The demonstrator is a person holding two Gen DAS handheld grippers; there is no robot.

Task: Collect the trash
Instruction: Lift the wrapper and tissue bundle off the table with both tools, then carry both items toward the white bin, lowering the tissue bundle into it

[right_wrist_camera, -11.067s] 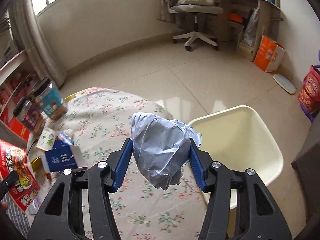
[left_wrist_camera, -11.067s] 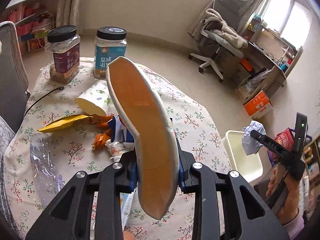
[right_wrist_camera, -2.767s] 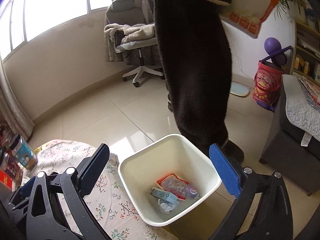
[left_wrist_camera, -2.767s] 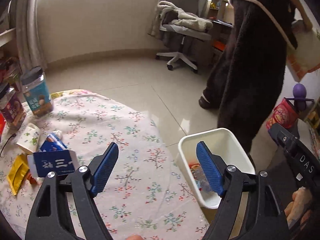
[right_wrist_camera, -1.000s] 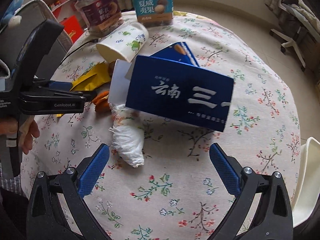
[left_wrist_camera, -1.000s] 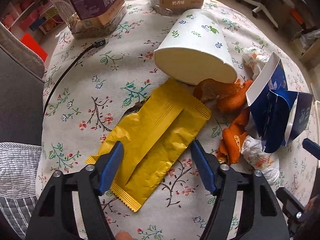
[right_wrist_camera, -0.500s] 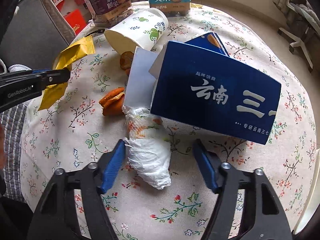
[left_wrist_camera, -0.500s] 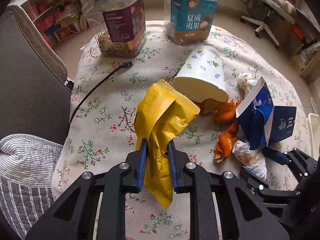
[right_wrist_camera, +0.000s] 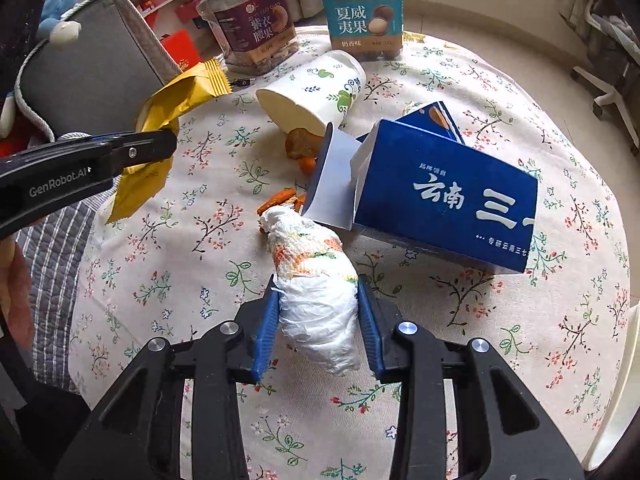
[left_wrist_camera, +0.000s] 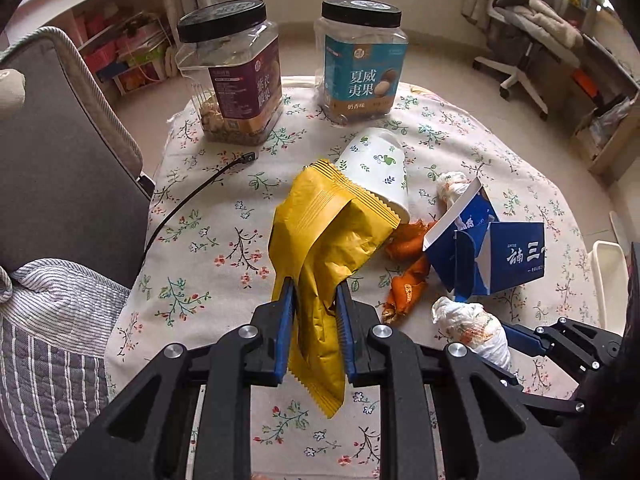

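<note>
On floral tablecloth (left_wrist_camera: 224, 240): two jars (left_wrist_camera: 362, 60), cup (left_wrist_camera: 376, 172), perhaps orange peel (left_wrist_camera: 404, 292).

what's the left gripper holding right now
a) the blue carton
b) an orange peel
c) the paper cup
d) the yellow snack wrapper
d: in the left wrist view the left gripper is pinched shut on the yellow snack wrapper, which hangs lifted off the floral tablecloth, while the paper cup, blue carton and orange peel lie on the table.
</note>
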